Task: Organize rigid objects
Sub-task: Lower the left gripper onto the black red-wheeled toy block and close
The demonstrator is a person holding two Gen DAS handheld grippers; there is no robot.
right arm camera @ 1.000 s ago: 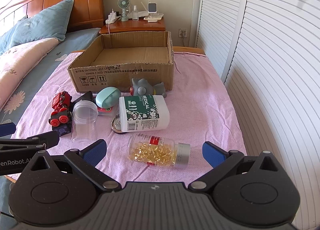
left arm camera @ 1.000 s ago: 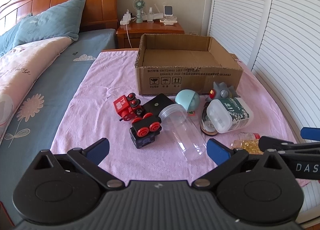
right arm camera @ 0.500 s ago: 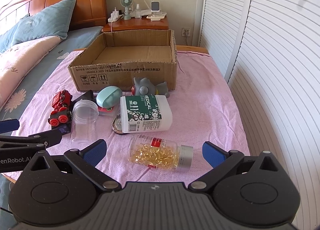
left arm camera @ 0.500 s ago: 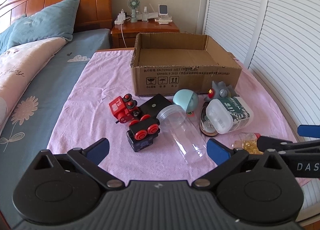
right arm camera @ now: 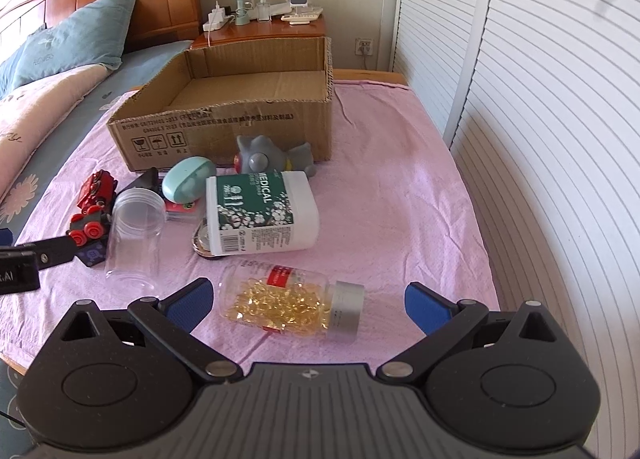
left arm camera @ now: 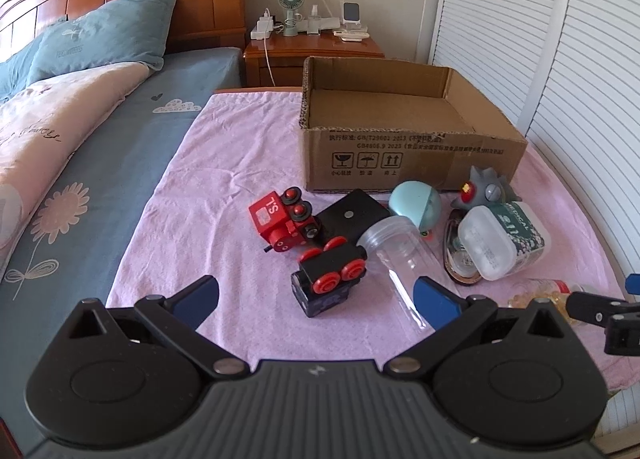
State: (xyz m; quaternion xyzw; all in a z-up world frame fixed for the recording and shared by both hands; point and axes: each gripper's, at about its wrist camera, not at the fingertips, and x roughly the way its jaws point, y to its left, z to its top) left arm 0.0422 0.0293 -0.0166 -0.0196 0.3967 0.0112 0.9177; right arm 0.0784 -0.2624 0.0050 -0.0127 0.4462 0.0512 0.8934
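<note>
An empty cardboard box (left arm camera: 408, 163) (right arm camera: 224, 139) stands on the pink cloth (left arm camera: 208, 219). In front of it lie a red toy engine (left arm camera: 282, 221), a black toy wagon (left arm camera: 328, 281), a clear jar (left arm camera: 396, 255) (right arm camera: 134, 235), a teal egg-shaped case (left arm camera: 416, 205) (right arm camera: 188, 179), a grey spiky toy (left arm camera: 484, 191) (right arm camera: 272, 157), a white "MEDICAL" bottle (right arm camera: 260, 213) (left arm camera: 500, 239) and a capsule bottle (right arm camera: 292, 301). My left gripper (left arm camera: 316, 297) is open just short of the wagon. My right gripper (right arm camera: 306, 301) is open, its fingers either side of the capsule bottle.
A bed with blue sheet and pillows (left arm camera: 100, 39) lies to the left. A wooden nightstand (left arm camera: 312, 51) with a small fan and chargers stands behind the box. White louvred doors (right arm camera: 540, 119) run along the right. The cloth's right side (right arm camera: 400, 187) is bare.
Both grippers have moved a little forward and lower toward the objects; the capsule bottle now sits between the right fingers. Both stay open and no object has moved.
</note>
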